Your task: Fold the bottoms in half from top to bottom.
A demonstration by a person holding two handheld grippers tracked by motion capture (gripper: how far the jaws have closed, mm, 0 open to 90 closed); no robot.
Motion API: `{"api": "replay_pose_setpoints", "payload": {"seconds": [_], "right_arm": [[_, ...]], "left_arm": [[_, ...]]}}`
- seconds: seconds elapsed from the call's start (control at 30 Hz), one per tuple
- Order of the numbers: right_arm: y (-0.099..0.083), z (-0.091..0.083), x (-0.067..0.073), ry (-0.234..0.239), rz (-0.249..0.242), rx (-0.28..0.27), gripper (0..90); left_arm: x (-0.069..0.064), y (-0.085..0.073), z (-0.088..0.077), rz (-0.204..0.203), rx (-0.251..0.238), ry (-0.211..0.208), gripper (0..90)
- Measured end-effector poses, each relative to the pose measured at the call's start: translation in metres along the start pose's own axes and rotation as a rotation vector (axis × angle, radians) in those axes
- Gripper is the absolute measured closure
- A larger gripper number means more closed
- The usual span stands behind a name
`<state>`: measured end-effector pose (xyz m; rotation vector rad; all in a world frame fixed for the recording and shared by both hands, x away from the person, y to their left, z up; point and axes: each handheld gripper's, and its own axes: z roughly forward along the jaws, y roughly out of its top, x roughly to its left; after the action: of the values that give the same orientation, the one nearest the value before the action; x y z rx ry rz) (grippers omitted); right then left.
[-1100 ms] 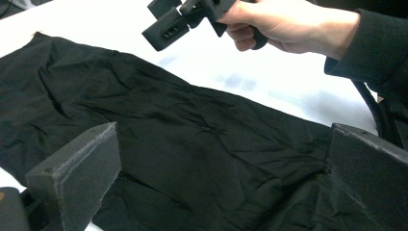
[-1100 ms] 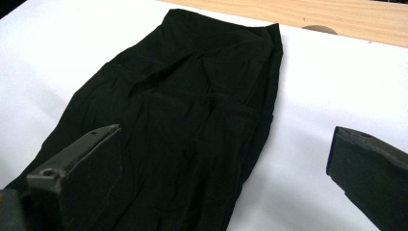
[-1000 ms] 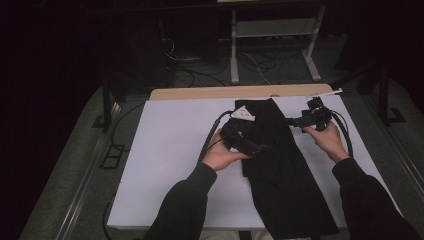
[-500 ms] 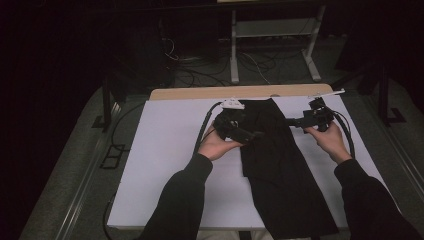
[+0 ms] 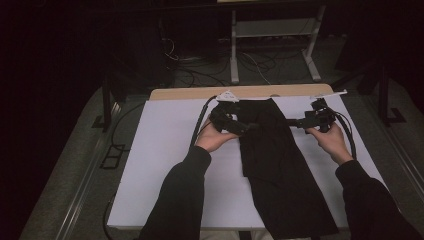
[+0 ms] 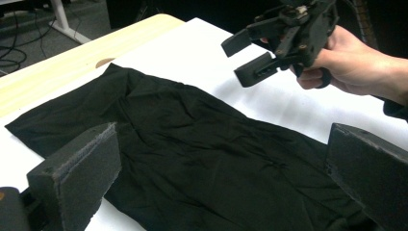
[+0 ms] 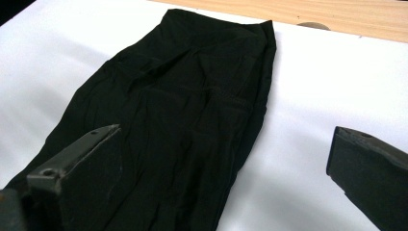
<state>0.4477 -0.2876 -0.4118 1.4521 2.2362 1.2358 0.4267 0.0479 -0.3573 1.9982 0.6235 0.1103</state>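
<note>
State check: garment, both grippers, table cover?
black garment: lying flat on the white cover, lightly creased, near end hanging over the table's front edge, not gripped.
left gripper: open, jaws at the garment's left edge, holding nothing.
right gripper: open, jaws above the white cover beside the garment.
white cover: spread flat over the table.

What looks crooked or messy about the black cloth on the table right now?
The black garment lies slanted on the white table cover, its lower end hanging past the near edge. Its surface is wrinkled. Both the left gripper and right gripper are open at its upper sides.
</note>
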Motion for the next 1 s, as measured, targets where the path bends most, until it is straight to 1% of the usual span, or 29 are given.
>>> {"api": "replay_pose_setpoints", "payload": {"seconds": [0.07,0.1,0.13,0.2,0.27,0.37,0.47,0.57,0.77,0.9,1.0], "right_arm": [[0.000,0.000,0.000,0.002,0.001,-0.003,0.0],[0.000,0.000,0.000,0.002,0.001,-0.003,0.0],[0.000,0.000,0.000,0.004,0.000,-0.004,0.0],[0.000,0.001,0.001,0.006,-0.001,-0.003,0.0],[0.000,0.002,0.001,0.008,-0.002,0.000,0.0],[0.000,0.004,0.000,0.009,0.000,-0.003,0.0],[0.000,0.007,0.000,0.015,0.003,-0.004,0.0],[-0.001,0.011,0.000,0.025,0.013,-0.004,0.0],[-0.003,0.019,0.001,0.034,0.021,-0.001,0.0],[-0.002,0.022,0.003,0.036,0.022,-0.005,0.0],[0.000,0.025,0.004,0.032,0.019,0.005,0.0]], "left_arm": [[0.005,0.000,0.001,-0.016,-0.012,-0.011,0.0],[0.007,0.000,0.002,-0.017,-0.009,-0.013,0.0],[0.009,0.000,0.003,-0.013,-0.009,-0.009,0.0],[0.012,0.000,0.004,-0.018,-0.014,-0.007,0.0],[0.016,0.000,0.005,-0.027,-0.026,-0.002,0.0],[0.022,-0.002,0.006,-0.036,-0.030,0.007,0.0],[0.029,-0.005,0.006,-0.052,-0.048,0.003,0.0],[0.034,-0.009,0.007,-0.053,-0.037,0.007,0.0],[0.044,-0.014,0.008,-0.094,-0.050,0.028,0.0],[0.051,-0.018,0.012,-0.132,-0.059,0.030,0.0],[0.056,-0.021,0.018,-0.153,-0.049,0.042,0.0]]}}
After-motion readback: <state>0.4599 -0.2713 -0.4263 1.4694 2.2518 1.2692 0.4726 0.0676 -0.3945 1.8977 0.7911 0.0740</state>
